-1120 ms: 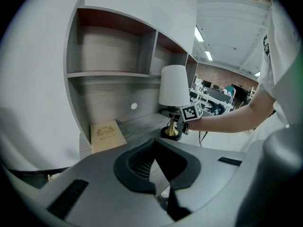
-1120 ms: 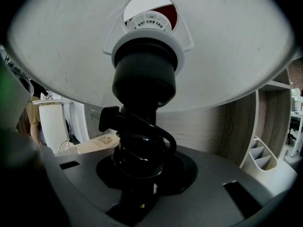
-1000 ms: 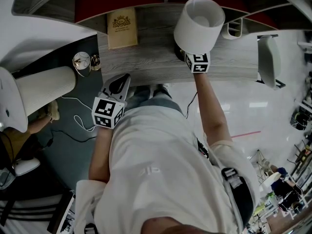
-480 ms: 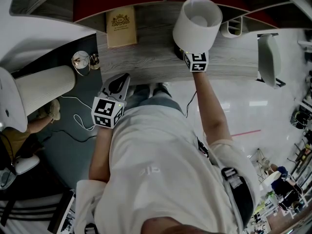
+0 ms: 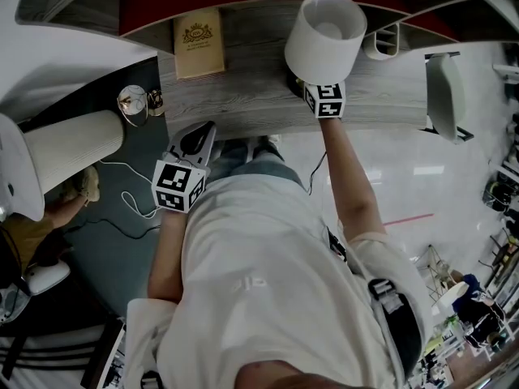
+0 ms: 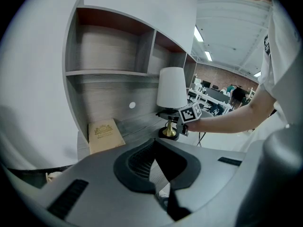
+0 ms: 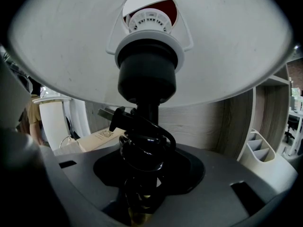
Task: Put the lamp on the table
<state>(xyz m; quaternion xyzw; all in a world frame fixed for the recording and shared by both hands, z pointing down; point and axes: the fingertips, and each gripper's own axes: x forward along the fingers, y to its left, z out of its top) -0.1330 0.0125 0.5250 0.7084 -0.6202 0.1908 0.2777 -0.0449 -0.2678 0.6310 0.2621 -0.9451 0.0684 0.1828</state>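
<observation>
Since the earlier frame almost nothing shifts in the head view: lamp and both hands sit where they were. The one change is at the right tongs, whose jaws have just been opening with the lamp stem between them.

Left to right:
- Left tongs [image 5: 208, 128] hang at the near edge of the surface [image 5: 243, 96], clenched on nothing, tips together in the left gripper view. They are well apart from the lamp.
- Book [image 5: 199, 43] lies flat at the back of the surface, left of the lamp and clear of it.
- Lamp [image 5: 324, 35] stands upright on the surface toward the right. The left gripper view shows its brass base [image 6: 169, 132] resting on the wood, so placement looks done.
- Right tongs [image 7: 143, 174] are released, as far as I can judge: pads stand either side of the stem without pressing. The black cord [image 7: 142, 143] is wound round the stem just above them.

Relation that matters: the lamp's long axis is vertical and the stem stands straight ahead of the right tongs, between the jaws, with the shade overhanging the marker cube. Judgement: the exit should run straight back along the tongs' own line, toward the person and low. A lift would meet the shade rim; a sideways drift would nudge the stem or snag the cord.
</observation>
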